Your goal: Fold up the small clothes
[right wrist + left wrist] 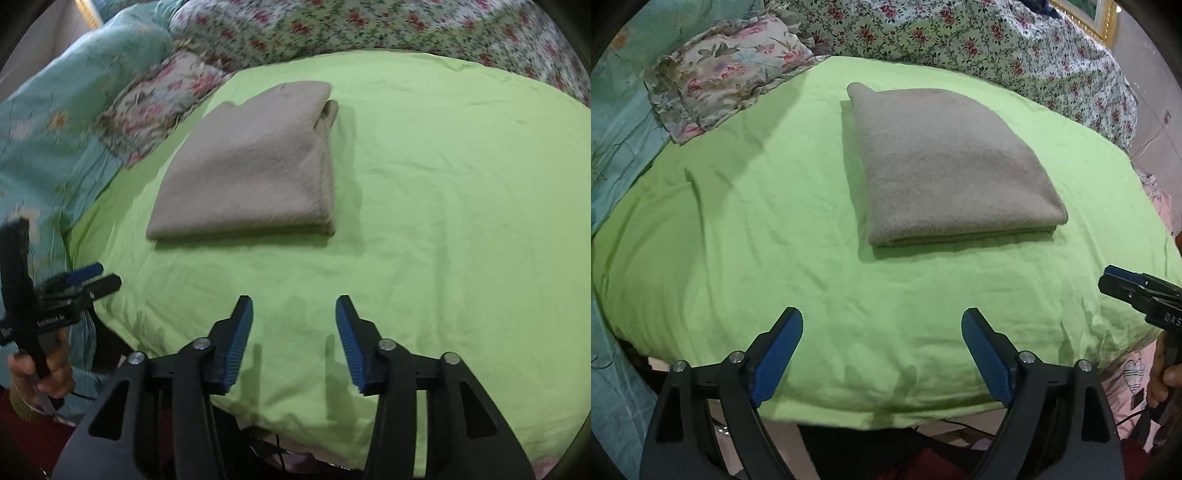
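green bedsheet (738,229) covers the bed, where the grey cloth (945,158) lies folded into a neat layered rectangle, so folding looks done; left claw (882,354) gapes wide, right claw (294,343) half-wide, both empty, near the front edge.

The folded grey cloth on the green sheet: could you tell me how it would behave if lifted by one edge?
The folded grey cloth looks soft and fuzzy, so probably floppy. Its stacked layers would likely unfold and droop. It seems light and unlikely to slip.
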Available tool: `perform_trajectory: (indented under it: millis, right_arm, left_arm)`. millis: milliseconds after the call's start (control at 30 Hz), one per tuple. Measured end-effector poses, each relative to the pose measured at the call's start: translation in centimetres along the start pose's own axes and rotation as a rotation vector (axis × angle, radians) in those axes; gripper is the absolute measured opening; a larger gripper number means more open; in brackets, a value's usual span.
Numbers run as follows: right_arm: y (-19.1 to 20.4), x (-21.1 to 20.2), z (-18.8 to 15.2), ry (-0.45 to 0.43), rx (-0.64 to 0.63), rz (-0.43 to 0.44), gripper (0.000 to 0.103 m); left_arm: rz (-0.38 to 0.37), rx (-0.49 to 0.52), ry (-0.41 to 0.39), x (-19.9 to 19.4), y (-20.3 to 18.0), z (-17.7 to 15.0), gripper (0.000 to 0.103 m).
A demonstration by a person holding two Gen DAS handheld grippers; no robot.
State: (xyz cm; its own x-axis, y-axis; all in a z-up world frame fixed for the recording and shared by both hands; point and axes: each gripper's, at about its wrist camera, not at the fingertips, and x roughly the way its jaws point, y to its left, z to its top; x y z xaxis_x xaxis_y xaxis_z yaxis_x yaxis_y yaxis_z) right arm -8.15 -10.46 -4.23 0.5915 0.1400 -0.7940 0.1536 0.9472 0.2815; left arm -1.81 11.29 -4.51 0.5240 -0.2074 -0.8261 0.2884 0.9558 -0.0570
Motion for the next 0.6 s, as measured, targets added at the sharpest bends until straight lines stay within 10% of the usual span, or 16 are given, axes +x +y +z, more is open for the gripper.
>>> perform_trajectory:
  millis: [600]
  right_arm:
    - [2.0, -1.2, -0.5, 0.027, -0.113, -0.042, 0.086]
  left_arm:
    - [0.093, 0.091, -0.038, -2.0, -0.3, 0.5, 0.102]
